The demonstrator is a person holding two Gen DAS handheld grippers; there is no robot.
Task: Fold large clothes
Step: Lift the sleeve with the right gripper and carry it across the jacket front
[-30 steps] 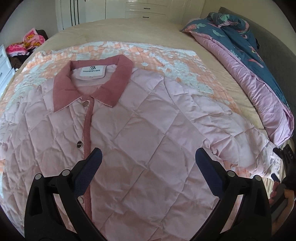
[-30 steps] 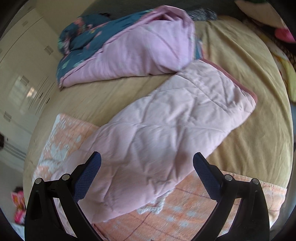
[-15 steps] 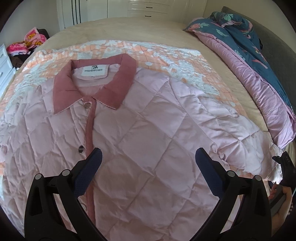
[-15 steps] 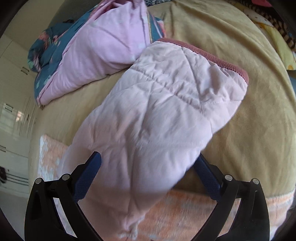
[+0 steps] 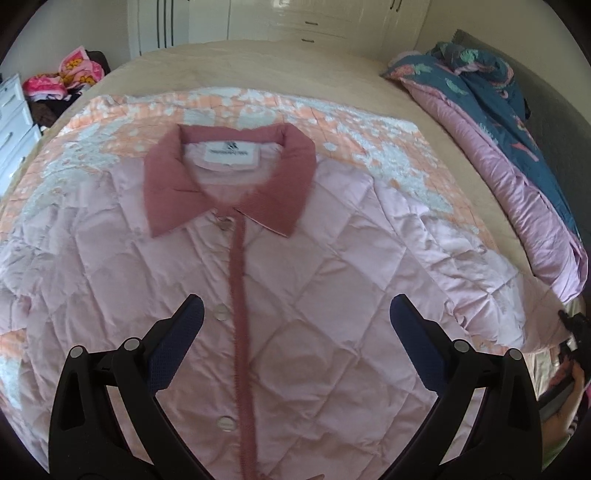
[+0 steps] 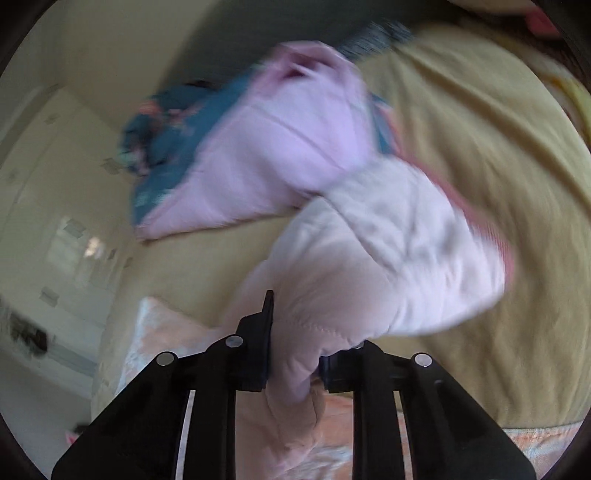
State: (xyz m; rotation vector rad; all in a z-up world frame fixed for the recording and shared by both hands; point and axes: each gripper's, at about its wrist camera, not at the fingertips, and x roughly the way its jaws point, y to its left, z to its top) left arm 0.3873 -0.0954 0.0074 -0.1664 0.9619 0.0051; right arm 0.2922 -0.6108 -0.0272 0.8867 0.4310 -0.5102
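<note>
From my left camera I see the pink quilted jacket (image 5: pixel 295 280) spread flat, front up, filling the middle of the frame on an orange and white blanket (image 5: pixel 369 147) that lies on the bed (image 5: pixel 240 70). Its darker pink collar (image 5: pixel 229 192) sits in the upper middle. A rolled duvet (image 5: pixel 517 177), pink with a blue printed side, runs down the right edge of the frame, close to the jacket's sleeve. White cupboards (image 5: pixel 295 18) stand along the top, a white chest of drawers (image 5: pixel 14 129) at the left edge, and a heap of bright clothes (image 5: pixel 62 81) in the upper left.

My left tongs (image 5: pixel 295 332) stand wide apart over the jacket's front, with nothing between the pads; whether they touch the fabric I cannot tell.

From my right camera, which is blurred, the sleeve (image 6: pixel 388 258) fills the centre and right, with the duvet (image 6: pixel 277 155) just behind it in the upper middle. My right tongs (image 6: pixel 295 350) have just been closing, and they now pinch a fold of the sleeve at the lower centre.
</note>
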